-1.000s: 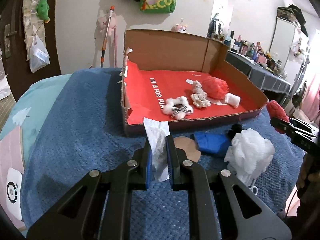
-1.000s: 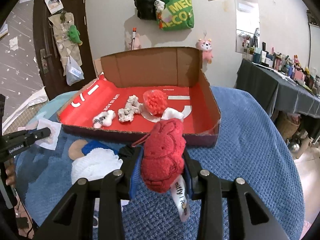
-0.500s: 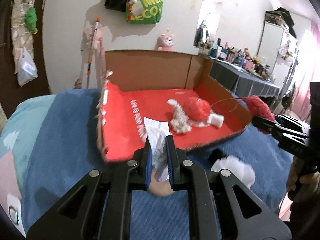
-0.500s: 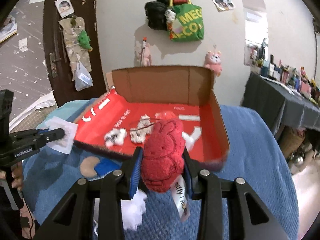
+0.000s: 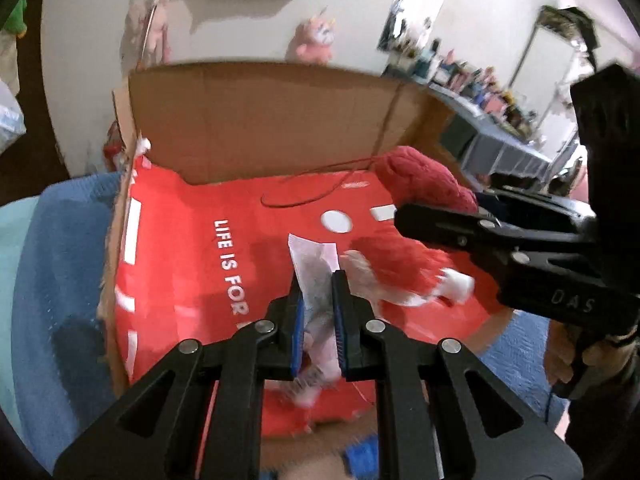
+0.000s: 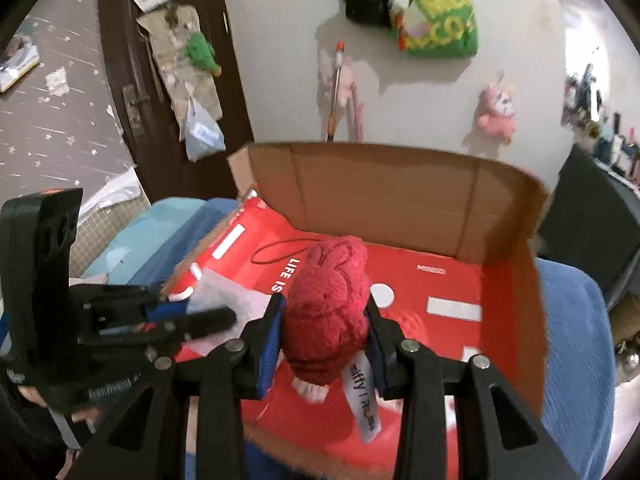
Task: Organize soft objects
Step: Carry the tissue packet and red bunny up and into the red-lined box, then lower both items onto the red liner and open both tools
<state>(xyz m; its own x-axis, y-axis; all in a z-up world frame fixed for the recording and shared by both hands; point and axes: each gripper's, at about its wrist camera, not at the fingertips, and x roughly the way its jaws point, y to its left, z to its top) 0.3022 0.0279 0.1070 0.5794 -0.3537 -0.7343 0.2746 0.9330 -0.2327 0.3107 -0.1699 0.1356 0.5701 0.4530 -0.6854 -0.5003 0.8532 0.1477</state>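
Red knitted plush rabbit point(image 6: 326, 312) and white tissue sheet point(image 5: 314, 276), each claw-clamped, have now travelled over the red-lined cardboard box point(image 5: 256, 120), ready for release.

Box point(image 6: 516, 280) floor lies free left; fluffy red toy point(image 5: 400, 276) blocks right.

We read "LIFE IS FOR" in white capitals on the red lining of the cardboard box point(image 5: 192, 248). The right gripper point(image 5: 404, 216) carries the raised letters "DAS" on its black body. A white tag point(image 6: 362, 404) hanging from the red plush toy point(image 6: 328, 312) shows "miffy". The green bag point(image 6: 440, 28) on the wall bears yellow letters, only "CO" legible.
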